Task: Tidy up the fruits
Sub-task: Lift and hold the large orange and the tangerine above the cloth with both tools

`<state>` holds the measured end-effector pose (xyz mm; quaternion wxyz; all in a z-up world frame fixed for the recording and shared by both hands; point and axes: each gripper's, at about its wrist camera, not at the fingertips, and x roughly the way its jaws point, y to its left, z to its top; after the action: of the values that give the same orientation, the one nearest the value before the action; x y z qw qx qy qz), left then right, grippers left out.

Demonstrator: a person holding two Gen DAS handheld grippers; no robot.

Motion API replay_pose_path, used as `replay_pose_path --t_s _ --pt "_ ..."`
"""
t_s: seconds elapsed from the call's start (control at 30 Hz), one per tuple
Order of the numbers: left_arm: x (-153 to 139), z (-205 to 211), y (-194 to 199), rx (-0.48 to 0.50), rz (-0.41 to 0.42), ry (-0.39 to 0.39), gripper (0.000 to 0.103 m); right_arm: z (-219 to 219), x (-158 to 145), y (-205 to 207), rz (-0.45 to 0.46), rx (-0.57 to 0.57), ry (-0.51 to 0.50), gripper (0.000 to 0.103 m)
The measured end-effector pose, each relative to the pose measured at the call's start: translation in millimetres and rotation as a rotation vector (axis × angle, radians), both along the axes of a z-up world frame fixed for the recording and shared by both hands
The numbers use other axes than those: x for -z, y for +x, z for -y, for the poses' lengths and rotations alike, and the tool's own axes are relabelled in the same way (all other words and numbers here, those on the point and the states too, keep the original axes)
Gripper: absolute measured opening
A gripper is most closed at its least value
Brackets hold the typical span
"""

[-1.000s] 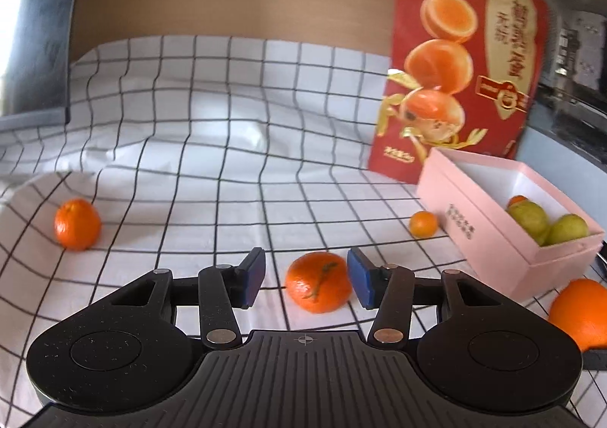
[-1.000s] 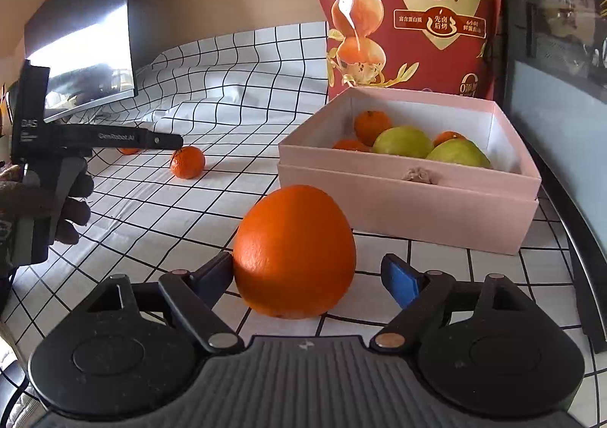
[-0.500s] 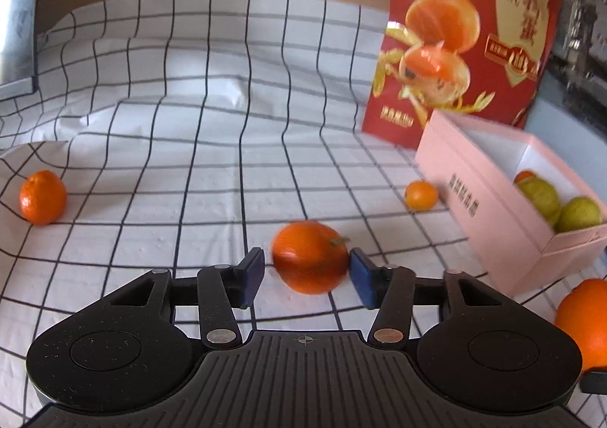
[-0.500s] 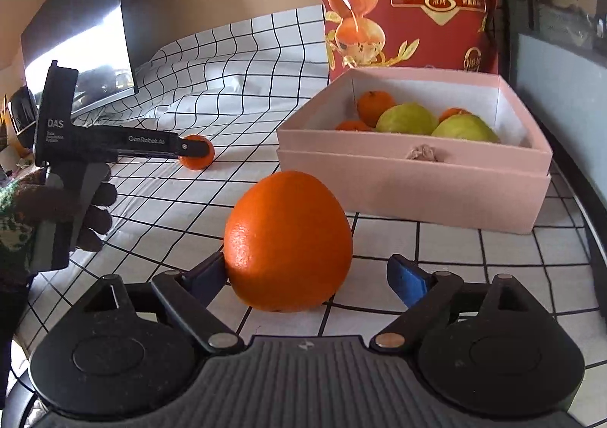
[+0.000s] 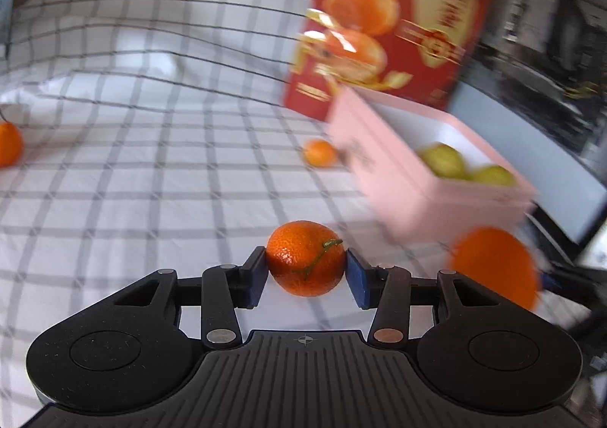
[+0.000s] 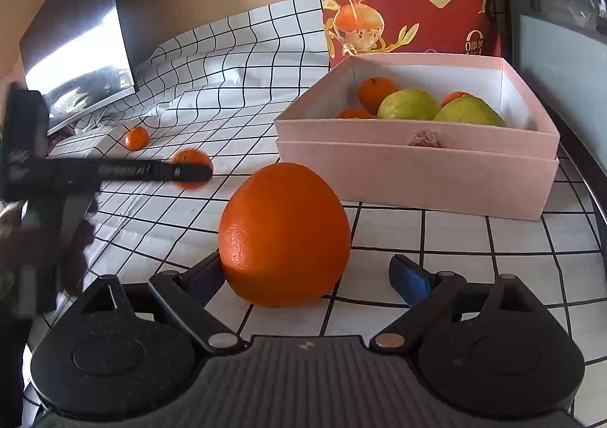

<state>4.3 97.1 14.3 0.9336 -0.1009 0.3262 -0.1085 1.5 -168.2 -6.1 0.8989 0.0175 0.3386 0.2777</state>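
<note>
Left gripper: the left gripper [image 5: 305, 278] has just been closing its fingers, and both blue pads now pinch a small mandarin [image 5: 305, 263] at its widest part, one on each side.
Right gripper: the right gripper [image 6: 308, 278] has just been opening; its fingers stand spread around a large orange [image 6: 284, 234]. The left pad sits at or against the rind, and the right pad [image 6: 408, 278] is clearly apart from it, so nothing is held.
Mandarin, place: near the middle of the checked cloth [image 5: 151, 177] on the tabletop, left of the pink box [image 6: 417, 170].
Large orange, place: on the cloth just near of the box's front wall.
Box contents: two green pears [image 6: 408, 105] and several small oranges.
Loose fruit: two more mandarins lie on the cloth, one [image 5: 320, 153] by the box's left wall and one [image 5: 8, 143] far off to the left.
Handling, mandarin: probably light, with soft, loose skin; a gentle hold across the middle should do, as hard pressure could bruise it.
Handling, large orange: likely heavier, firm and round, so prone to roll; best taken across its widest girth.
</note>
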Motion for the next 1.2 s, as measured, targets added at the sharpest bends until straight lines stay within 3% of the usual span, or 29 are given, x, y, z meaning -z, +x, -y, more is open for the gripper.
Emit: replay_pose_path --t_s 0.13,0.27,0.4,0.63,0.8,0.93,1.03,1.2 --pt "2.9 23.5 -19.2 0.034 0.011 -0.019 0.05 -4.9 0.1 0.8 0.003 -0.008 -0.037 0.096" --pt "5.2 37.2 -28.9 -0.014 0.038 0.034 0.05 -18.7 0.8 0.5 0.018 -0.033 -0.128 0.098" --pt "3.9 35.3 -31.8 -0.094 0.035 0.073 0.05 -26.4 1.3 1.0 0.016 -0.063 -0.186 0.103" --pt "3.8 33.4 -29.9 -0.089 0.029 0.084 0.05 -29.8 1.2 -0.4 0.021 -0.085 -0.237 0.103" --pt "3.9 34.3 -30.1 -0.089 0.029 0.082 0.05 -26.5 -2.5 3.5 0.003 -0.154 -0.242 0.103" --pt "3.8 35.2 -30.3 -0.088 0.029 0.078 0.05 -2.9 -14.2 8.5 -0.065 -0.137 -0.058 0.1" --pt "3.6 35.8 -30.1 -0.088 0.029 0.085 0.05 6.6 -28.2 6.9 -0.036 -0.1 0.045 0.1" --pt "3.7 33.5 -30.5 -0.088 0.028 0.067 0.05 -21.3 -37.4 7.9 0.119 0.009 -0.111 0.1"
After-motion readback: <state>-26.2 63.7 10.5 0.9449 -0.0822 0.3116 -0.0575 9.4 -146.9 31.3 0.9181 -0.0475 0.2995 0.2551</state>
